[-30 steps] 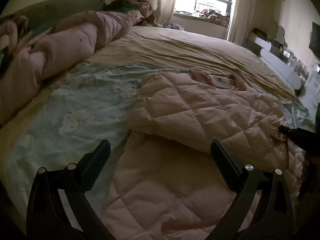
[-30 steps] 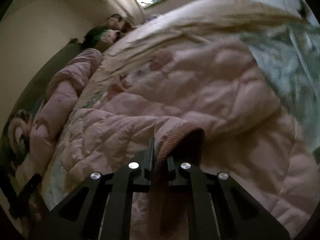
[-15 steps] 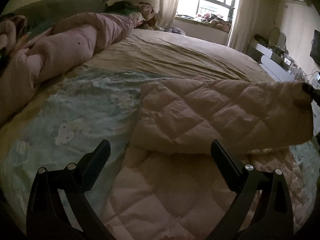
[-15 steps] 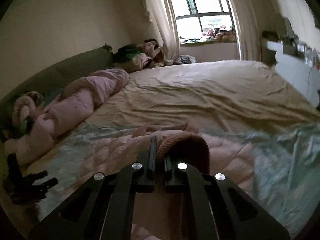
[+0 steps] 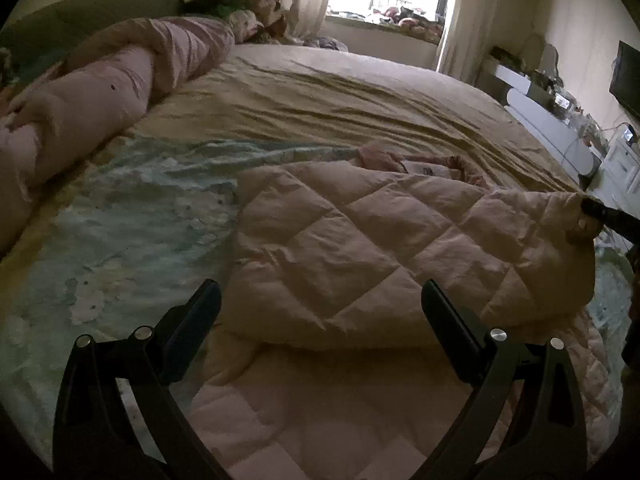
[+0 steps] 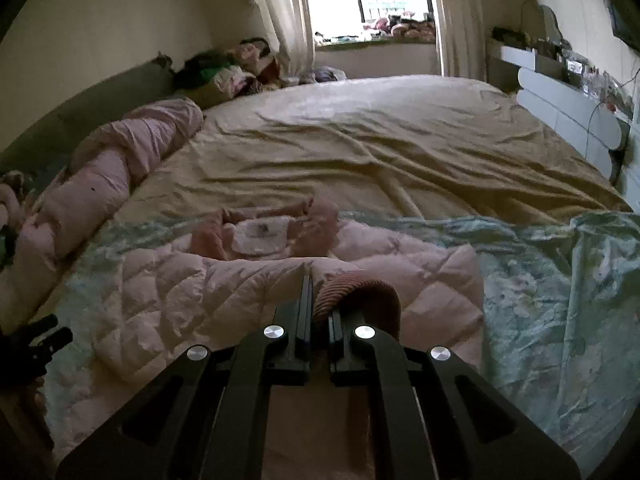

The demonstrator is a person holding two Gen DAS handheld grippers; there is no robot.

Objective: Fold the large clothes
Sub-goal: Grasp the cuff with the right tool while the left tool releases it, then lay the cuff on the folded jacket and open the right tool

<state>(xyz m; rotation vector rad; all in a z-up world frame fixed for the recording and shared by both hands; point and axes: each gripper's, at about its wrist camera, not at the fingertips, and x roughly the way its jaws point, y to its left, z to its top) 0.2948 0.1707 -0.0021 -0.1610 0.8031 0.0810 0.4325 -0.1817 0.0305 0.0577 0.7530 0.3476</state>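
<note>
A pink quilted jacket (image 5: 360,248) lies on the bed, its collar and label (image 6: 260,234) toward the window. My right gripper (image 6: 320,304) is shut on the jacket's ribbed cuff (image 6: 360,292) and holds the sleeve across the jacket's body. In the left wrist view it shows at the right edge (image 5: 596,212), pinching the sleeve end. My left gripper (image 5: 320,300) is open and empty, low over the jacket's near part.
A light blue patterned sheet (image 5: 132,216) lies under the jacket on a tan bedspread (image 6: 380,140). A rolled pink duvet (image 5: 100,92) lies along the left. A white dresser (image 6: 568,100) stands on the right, a window (image 6: 372,4) beyond.
My right gripper has lifted the sleeve by its cuff and swung it up and over the jacket's body, then lowered it a little. My left gripper has stayed open in place.
</note>
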